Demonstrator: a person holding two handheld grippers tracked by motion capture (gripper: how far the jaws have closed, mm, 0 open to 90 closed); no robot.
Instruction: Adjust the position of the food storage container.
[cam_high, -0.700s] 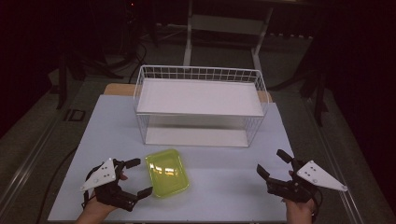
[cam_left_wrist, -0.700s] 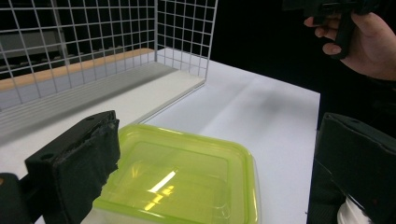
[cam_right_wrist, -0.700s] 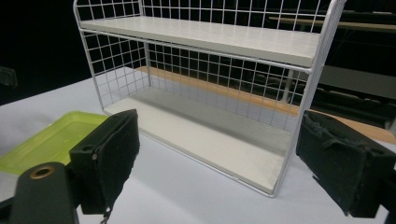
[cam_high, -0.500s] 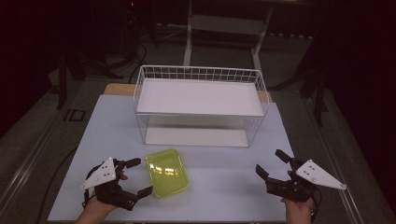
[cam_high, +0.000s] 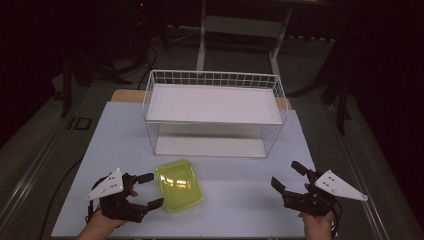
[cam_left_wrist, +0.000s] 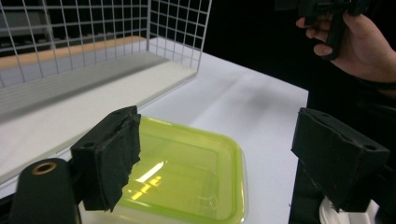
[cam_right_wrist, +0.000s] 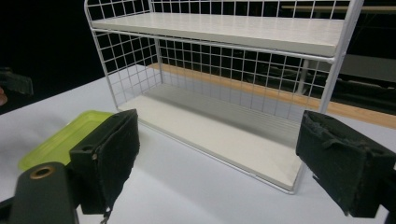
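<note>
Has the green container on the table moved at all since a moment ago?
No. The green container lies in the same spot in front of the white wire rack, with the same gap to the rack's front edge as in the earlier high views.

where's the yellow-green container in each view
High view: the yellow-green container lies on the table in front of the wire rack, just right of the left gripper.
Left gripper view: low centre, between that gripper's open jaws, untouched.
Right gripper view: at the left edge, partly behind the left jaw.
Shared landmark: the wire rack's bottom shelf, behind the container in every view.
</note>
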